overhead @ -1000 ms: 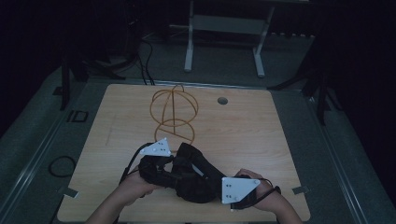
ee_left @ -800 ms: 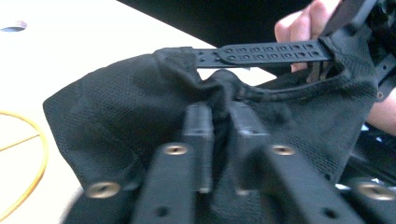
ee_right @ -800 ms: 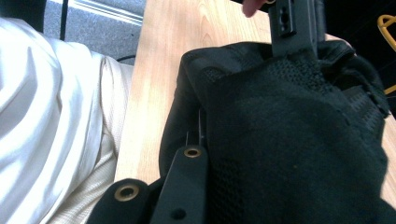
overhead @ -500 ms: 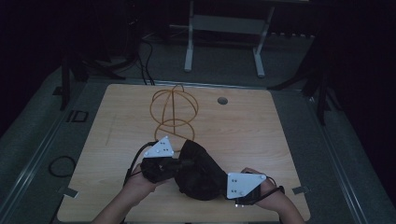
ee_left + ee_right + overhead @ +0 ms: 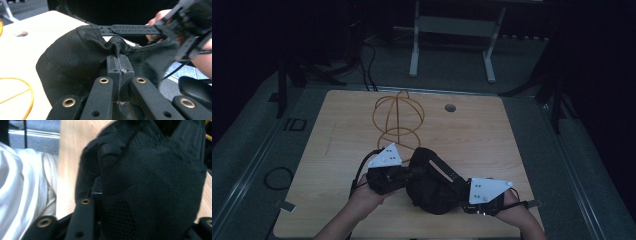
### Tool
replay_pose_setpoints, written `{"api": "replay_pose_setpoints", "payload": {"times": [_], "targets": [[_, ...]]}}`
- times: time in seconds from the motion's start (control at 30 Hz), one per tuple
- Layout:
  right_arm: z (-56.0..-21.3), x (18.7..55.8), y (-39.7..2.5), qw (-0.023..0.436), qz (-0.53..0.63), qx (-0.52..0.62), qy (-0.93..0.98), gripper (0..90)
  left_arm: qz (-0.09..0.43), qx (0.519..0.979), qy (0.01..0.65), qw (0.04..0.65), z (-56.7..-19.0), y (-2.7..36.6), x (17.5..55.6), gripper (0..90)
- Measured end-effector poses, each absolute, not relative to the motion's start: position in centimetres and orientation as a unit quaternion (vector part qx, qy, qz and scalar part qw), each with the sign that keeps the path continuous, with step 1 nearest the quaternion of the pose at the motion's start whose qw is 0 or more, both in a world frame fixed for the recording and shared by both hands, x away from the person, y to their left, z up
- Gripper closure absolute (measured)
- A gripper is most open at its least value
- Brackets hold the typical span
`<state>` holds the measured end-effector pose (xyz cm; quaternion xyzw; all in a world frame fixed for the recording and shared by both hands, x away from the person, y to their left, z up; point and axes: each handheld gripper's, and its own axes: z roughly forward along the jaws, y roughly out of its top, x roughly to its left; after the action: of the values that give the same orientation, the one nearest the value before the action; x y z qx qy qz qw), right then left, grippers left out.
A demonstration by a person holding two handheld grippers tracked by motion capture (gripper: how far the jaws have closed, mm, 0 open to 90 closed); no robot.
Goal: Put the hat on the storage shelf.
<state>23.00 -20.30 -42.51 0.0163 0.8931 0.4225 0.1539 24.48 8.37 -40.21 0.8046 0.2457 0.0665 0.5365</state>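
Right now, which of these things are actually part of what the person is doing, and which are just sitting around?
In use:
black mesh cap
left gripper, pinching the cap
right gripper, at the cap

Lying about:
orange wire stand
table
metal frame on the floor behind

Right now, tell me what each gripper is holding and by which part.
The left gripper pinches a bunched fold of the black mesh cap below its adjustment strap. The right gripper is at the cap's other side; its grip is hidden by fabric.

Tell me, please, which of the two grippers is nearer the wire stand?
The left gripper, shut on the black cap, is nearer the wire stand; the right gripper is closer to the table's near edge.
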Motion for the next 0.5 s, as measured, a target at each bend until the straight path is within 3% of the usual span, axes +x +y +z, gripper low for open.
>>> {"api": "replay_pose_setpoints", "payload": {"times": [0.13,0.5], "targets": [[-42.7,23.3,-21.7,0.165,0.415,0.053,0.893,48.2,0.071,0.799,0.241,0.547,-39.7,7.8,24.5,90.0],[-42.2,23.5,-26.3,0.212,0.446,0.220,0.841,30.2,0.079,0.773,0.262,0.572,-38.8,6.5,25.0,90.0]]}}
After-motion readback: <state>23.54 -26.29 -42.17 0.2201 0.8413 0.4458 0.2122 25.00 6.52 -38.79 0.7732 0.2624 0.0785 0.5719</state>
